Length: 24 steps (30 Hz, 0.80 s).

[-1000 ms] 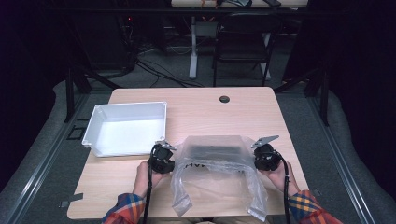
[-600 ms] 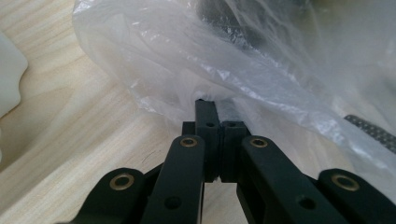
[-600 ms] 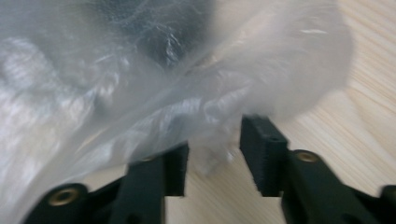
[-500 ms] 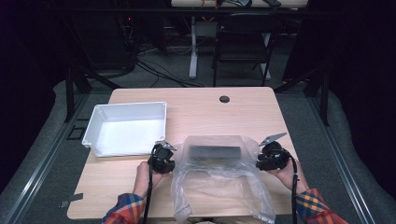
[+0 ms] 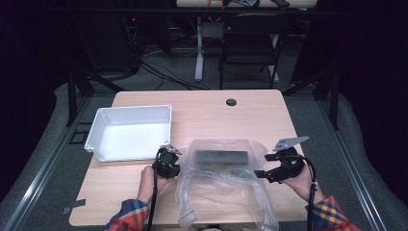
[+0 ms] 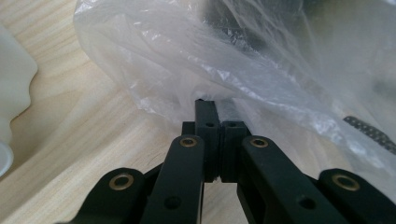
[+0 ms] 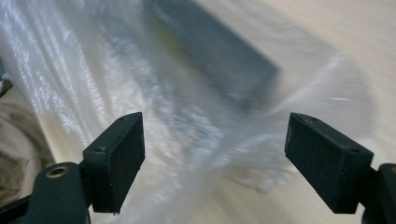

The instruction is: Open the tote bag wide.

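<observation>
Judging from the near edge outward, the clear plastic bag (image 5: 223, 187) with its dark flat block (image 5: 222, 157) lies mid-tabletop (image 5: 202, 108), half released: the left claw (image 6: 216, 109) pinches its left edge, while the right claw (image 7: 212, 154), jaws just spread wide and empty, hovers beside its right edge, the white tray (image 5: 130, 132) farther left.

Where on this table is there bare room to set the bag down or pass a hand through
The far half of the table, between the white bin and the far right corner, is bare apart from a small dark cap. A narrow strip runs right of the plastic bag. The near edge is crowded: bag, left hand-held gripper, right hand-held gripper.
</observation>
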Tool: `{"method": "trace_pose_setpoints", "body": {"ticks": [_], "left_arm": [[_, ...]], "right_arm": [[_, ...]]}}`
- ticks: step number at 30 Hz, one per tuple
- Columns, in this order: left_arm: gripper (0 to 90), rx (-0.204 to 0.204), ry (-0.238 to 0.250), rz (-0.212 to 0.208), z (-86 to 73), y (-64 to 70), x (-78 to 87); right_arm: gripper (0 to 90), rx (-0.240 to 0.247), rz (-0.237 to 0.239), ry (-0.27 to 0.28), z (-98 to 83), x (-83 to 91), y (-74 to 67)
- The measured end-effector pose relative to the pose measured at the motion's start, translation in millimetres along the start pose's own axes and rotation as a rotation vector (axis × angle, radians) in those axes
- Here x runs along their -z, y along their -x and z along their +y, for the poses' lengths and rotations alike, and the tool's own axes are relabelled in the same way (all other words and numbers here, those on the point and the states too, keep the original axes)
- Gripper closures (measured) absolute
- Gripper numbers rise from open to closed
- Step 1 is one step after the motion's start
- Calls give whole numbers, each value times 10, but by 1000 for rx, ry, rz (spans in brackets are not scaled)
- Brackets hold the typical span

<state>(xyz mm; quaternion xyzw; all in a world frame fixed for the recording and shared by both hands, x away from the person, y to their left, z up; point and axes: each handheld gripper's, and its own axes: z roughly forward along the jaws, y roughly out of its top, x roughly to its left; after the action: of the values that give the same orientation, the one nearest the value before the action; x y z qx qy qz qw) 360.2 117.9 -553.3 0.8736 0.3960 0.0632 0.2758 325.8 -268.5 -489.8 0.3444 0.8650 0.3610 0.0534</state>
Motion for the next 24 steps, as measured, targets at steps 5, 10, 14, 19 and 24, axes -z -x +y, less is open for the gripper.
{"method": "trace_pose_setpoints", "body": {"ticks": [5,10,14,19,24], "left_arm": [[894,4,6,3,2,-3,1],[877,-2,2,4,7,-6,5],[791,4,-2,-7,18,-29,38],[564,24,4,3,31,-38,125],[402,41,28,35,14,-48,337]], "right_arm": [[492,0,-32,-98,-12,-281,-29],[714,-26,-58,-100,-40,-347,26],[866,-35,-91,-98,-62,-395,48],[889,-15,-119,-93,-54,-424,19],[894,-1,-168,-51,-30,-415,1]]}}
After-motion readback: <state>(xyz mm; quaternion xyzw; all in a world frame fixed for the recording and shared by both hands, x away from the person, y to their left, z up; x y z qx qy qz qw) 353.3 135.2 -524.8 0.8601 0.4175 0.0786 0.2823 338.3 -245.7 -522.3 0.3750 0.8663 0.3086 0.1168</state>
